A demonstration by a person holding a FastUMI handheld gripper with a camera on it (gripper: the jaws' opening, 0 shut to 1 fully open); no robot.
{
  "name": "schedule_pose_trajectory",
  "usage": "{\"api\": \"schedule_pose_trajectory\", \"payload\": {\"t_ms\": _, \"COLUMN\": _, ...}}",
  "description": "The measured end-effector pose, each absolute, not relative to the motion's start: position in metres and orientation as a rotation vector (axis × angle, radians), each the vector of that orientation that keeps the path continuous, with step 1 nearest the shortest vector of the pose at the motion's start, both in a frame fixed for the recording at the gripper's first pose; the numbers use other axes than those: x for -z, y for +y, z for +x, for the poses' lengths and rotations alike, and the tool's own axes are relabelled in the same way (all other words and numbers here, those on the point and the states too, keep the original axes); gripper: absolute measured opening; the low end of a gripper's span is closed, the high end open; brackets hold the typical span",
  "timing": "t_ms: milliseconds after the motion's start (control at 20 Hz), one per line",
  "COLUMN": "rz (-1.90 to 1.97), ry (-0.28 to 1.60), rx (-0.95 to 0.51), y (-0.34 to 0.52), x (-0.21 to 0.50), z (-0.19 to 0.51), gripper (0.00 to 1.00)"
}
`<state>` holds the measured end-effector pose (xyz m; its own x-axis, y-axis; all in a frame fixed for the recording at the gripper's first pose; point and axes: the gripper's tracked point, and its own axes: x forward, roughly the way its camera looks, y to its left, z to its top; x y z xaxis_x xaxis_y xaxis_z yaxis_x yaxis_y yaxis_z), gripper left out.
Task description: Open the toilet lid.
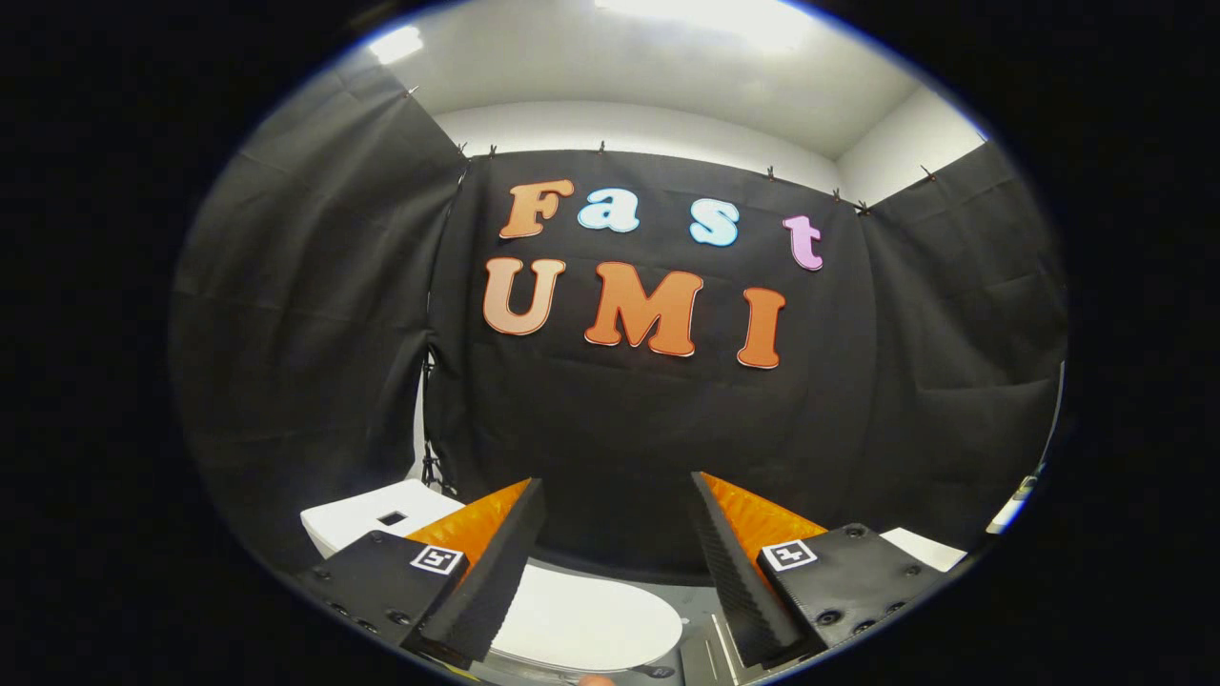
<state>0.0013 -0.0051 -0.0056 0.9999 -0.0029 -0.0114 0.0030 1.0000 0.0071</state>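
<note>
Toilet's smooth white oval lid (581, 619) lies closed below the wide-open, empty fingers (620, 562), poised to catch it.

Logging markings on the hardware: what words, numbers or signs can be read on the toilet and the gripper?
Square black-and-white coded marker on one finger mount, and its twin on the other: patterns, no words.
Small dark rectangle on the white toilet tank: too small to read.
Closed white oval toilet lid: no text.
The gripper is open, its fingers apart with the lid showing between them.
</note>
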Motion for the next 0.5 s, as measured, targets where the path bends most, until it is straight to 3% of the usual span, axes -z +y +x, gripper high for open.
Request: {"api": "schedule_pose_trajectory", "payload": {"t_ms": 500, "rz": 0.017, "ry": 0.002, "rx": -0.004, "y": -0.0075, "x": 0.0090, "z": 0.0023, "gripper": 0.98}}
